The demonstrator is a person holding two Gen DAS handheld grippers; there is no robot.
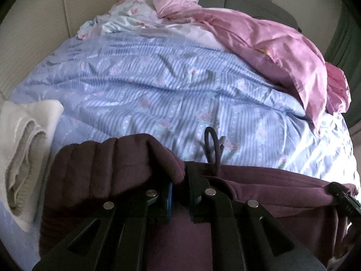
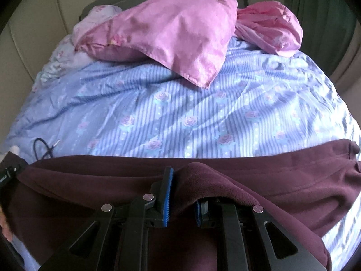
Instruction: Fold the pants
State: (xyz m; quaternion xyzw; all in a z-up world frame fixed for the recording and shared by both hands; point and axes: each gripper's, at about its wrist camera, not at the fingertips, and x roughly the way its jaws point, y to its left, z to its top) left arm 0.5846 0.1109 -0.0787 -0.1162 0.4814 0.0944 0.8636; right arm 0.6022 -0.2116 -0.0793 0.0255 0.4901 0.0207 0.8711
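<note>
We're over the bed [image 2: 180,117] now, both grippers pointing down at the maroon pants [image 2: 282,180], which lie stretched across the near edge of the striped blue sheet. Our left gripper [image 1: 180,194] has the waistband pinched, its jaws nearly closed with fabric bunched over them and the dark drawstring [image 1: 213,149] looping up just beyond. Our right gripper [image 2: 181,194] is clamped on a fold of cloth draped over its right finger. A pink pillow [image 2: 176,36] sits well beyond; a white towel [image 1: 24,149] lies left.
</note>
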